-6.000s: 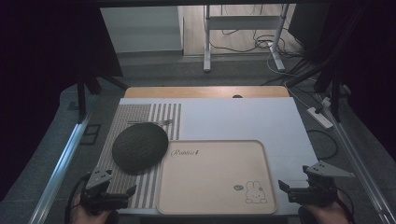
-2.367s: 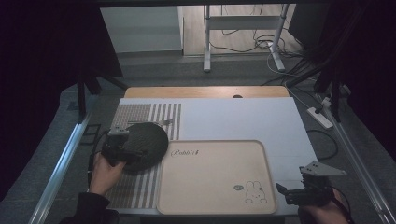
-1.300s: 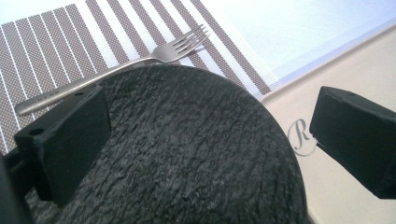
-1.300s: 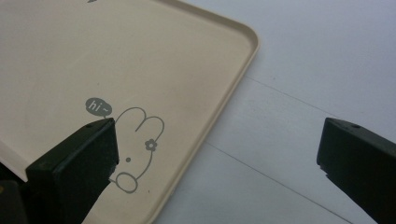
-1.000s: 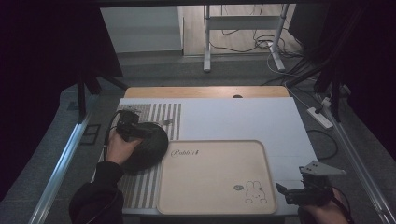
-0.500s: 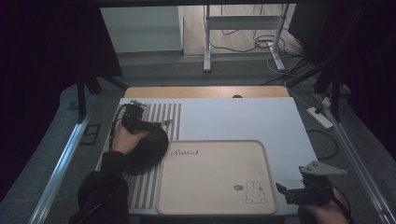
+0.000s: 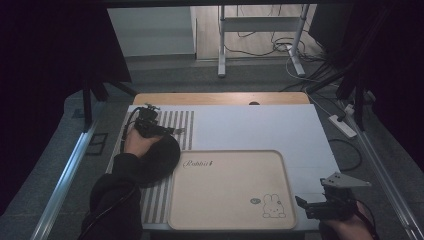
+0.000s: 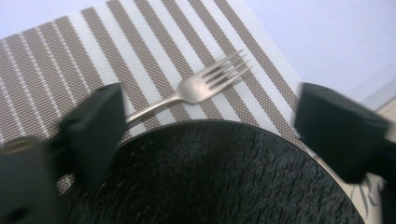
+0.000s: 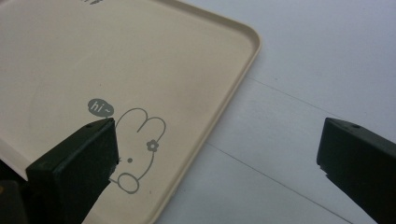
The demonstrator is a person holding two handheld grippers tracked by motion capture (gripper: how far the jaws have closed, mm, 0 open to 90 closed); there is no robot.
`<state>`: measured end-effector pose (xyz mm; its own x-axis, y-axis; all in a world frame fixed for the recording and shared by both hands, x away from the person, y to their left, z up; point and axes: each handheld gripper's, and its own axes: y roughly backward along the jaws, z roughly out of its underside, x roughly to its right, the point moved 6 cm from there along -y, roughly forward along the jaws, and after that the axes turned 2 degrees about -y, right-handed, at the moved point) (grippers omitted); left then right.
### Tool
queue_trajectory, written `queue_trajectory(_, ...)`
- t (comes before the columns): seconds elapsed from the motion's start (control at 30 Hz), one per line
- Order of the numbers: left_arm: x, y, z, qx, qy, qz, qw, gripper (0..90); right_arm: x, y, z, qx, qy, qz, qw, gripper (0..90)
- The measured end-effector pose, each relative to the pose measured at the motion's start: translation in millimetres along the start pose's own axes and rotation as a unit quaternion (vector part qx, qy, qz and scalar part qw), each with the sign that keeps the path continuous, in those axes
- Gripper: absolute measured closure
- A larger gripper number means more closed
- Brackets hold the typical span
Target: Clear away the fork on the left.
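the white surface (image 7: 250, 127) in front of me carries everything, and my forearms come in from its near edge. the biggest thing on it is the beige tray (image 7: 227, 192) printed with a rabbit drawing and the word "rabbit", lying flat toward the near side, bare inside. to its left lies the striped placemat (image 7: 180, 127), brown and white, and on that mat sits a dark round plate (image 7: 157, 160) whose rim just reaches the tray's left edge. beyond the plate, on the stripes, lies a silver fork (image 8: 205, 84), tines pointing away from the handle toward the mat's edge, close to the plate's rim but apart from it.

my left gripper (image 7: 150, 124) is out over the far side of the plate, jaws spread wide with nothing between them; in the left gripper view the fork lies in the gap ahead of them. my right gripper (image 7: 327, 205) rests at the near right corner of the surface, just beside the tray's right rim, jaws also spread wide and empty, one over the rabbit drawing.
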<state>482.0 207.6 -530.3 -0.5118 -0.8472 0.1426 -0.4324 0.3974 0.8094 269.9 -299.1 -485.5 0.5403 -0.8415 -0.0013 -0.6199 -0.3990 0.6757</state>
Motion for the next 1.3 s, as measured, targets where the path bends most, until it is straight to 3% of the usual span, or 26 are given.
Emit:
queue_trajectory(0.03, -0.8, -1.2, -0.6, -0.002, -0.001, -0.002, 1.0, 21.8, 0.0, 0.0, 0.0, 0.0, 0.0, 0.0, 1.0, 0.0)
queue_trajectory(0.13, -4.2, -2.9, -2.0, -0.014, -0.005, -0.008, 0.9999, 45.4, 0.0, 0.1, 0.0, 0.0, 0.0, 0.0, 1.0, 0.0)
queue_trajectory(0.17, -5.1, -3.6, -2.6, -0.018, -0.001, -0.007, 0.9998, 45.4, 0.0, 0.1, 0.0, 0.0, 0.0, 0.0, 1.0, 0.0)
queue_trajectory(0.2, -6.0, -4.4, -3.0, -0.021, -0.002, -0.002, 0.9998, 61.4, 0.1, 0.1, 0.0, 0.001, 0.0, -0.001, 1.0, 0.0)
queue_trajectory(0.23, -6.2, -5.9, -3.5, -0.022, -0.001, 0.003, 0.9997, 61.4, 0.1, 0.1, 0.0, 0.001, 0.0, -0.001, 1.0, 0.0)
queue_trajectory(0.27, -6.7, -7.3, -3.6, -0.029, -0.002, 0.007, 0.9996, 66.9, 0.1, 0.1, 0.0, 0.001, 0.0, -0.001, 1.0, 0.0)
queue_trajectory(0.33, -7.0, -12.8, -3.8, -0.045, -0.015, 0.002, 0.9989, 87.8, 0.0, 0.2, 0.0, 0.001, 0.001, -0.001, 1.0, 0.0)
queue_trajectory(0.47, -8.8, -21.8, -4.6, -0.064, -0.023, 0.002, 0.9977, 89.1, -0.1, 0.3, 0.0, 0.001, 0.001, -0.002, 1.0, 0.0)
queue_trajectory(0.63, -11.6, -29.5, -6.6, -0.069, -0.021, -0.009, 0.9974, 89.2, 0.0, 0.3, 0.0, 0.002, 0.001, -0.002, 1.0, 0.0)
queue_trajectory(0.77, -13.6, -38.8, -4.9, -0.093, -0.021, -0.015, 0.9953, 89.2, 0.1, 0.7, 0.0, 0.002, 0.001, -0.002, 1.0, 0.0)
queue_trajectory(1.03, -19.4, -45.8, -4.2, -0.088, -0.013, -0.026, 0.9957, 89.2, -0.2, 0.8, 0.0, 0.003, 0.002, -0.003, 1.0, 0.0)
queue_trajectory(1.3, -27.0, -52.3, -13.1, -0.072, -0.006, -0.039, 0.9966, 89.2, 0.0, 0.8, 0.0, 0.002, 0.001, -0.004, 1.0, 0.0)
